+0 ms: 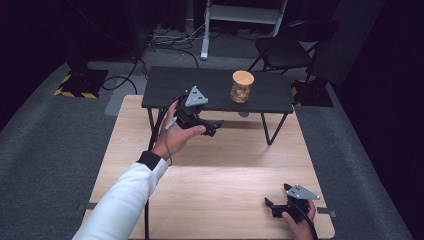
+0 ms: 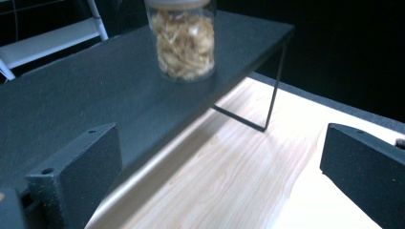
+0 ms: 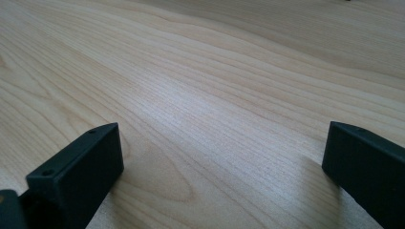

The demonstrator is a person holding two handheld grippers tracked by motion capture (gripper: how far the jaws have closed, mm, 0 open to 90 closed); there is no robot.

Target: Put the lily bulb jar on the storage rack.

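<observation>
Nothing handled yet. Left gripper (image 1: 212, 127) jaws wide apart, empty, near the cork-lidded jar (image 1: 242, 87) on far black shelf (image 1: 170, 90). Right gripper (image 1: 275, 204) wide apart, empty, low over near-right wooden table (image 1: 210, 185).

We can read no words, labels, brands or numbers anywhere. The only sign we find is the yellow-and-black hazard striping on the edges of two dark floor plates (image 1: 80, 82), and it carries no lettering.
</observation>
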